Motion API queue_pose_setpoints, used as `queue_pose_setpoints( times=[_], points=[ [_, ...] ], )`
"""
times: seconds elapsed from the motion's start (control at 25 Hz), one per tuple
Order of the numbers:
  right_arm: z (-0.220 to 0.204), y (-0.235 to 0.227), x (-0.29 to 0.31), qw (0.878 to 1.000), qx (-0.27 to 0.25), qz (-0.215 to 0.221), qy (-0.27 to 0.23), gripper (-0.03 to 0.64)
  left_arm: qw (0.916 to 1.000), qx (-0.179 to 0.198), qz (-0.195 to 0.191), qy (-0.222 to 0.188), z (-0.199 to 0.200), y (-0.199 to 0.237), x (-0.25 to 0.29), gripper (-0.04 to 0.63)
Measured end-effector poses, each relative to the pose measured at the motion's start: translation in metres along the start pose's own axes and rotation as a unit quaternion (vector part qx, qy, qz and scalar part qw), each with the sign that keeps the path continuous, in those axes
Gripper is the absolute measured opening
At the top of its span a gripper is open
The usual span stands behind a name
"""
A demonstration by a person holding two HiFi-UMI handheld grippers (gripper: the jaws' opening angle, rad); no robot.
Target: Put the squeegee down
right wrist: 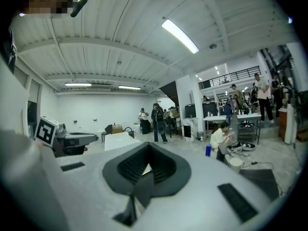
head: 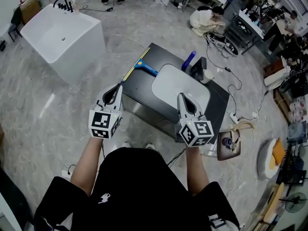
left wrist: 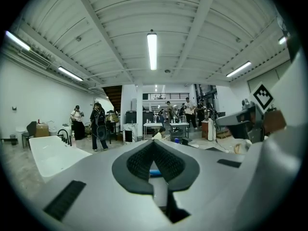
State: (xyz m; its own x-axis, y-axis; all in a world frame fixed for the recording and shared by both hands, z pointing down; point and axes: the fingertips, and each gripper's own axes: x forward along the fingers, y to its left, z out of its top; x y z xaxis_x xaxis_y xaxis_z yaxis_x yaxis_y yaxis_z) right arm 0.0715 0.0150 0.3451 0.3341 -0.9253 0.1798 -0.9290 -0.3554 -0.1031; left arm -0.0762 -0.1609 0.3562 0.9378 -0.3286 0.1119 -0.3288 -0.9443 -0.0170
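The squeegee point(head: 144, 66), with a blue handle and a long yellow blade, lies flat on the far left corner of the black table point(head: 144, 102). Nothing is holding it. My left gripper point(head: 117, 86) hovers just short of the blade's near end, jaws shut and empty. In the left gripper view the left gripper point(left wrist: 153, 142) has its pads meeting, and a sliver of the blue squeegee point(left wrist: 154, 173) shows through the gap behind them. My right gripper point(head: 181, 96) hangs over the white oval panel point(head: 168, 78), shut with nothing in it. The right gripper view shows the right gripper point(right wrist: 148, 144) with closed pads.
A blue bottle point(head: 188, 60), a black object point(head: 198, 67) and a white cup point(head: 208, 76) stand at the table's far edge. A white bathtub point(head: 62, 32) stands to the far left. A person point(head: 204, 19) sits on the floor beyond, and cables trail to the right.
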Motion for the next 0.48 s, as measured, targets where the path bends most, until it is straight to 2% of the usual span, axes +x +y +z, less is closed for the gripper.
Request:
queue_pose_setpoints(
  times=[0.48],
  points=[
    [-0.0070,-0.0017,-0.0023,1.000,0.005,0.001,0.002,0.002,1.0000,0.001,0.000,0.000,-0.0037,-0.0056,-0.0005,0.002]
  ],
)
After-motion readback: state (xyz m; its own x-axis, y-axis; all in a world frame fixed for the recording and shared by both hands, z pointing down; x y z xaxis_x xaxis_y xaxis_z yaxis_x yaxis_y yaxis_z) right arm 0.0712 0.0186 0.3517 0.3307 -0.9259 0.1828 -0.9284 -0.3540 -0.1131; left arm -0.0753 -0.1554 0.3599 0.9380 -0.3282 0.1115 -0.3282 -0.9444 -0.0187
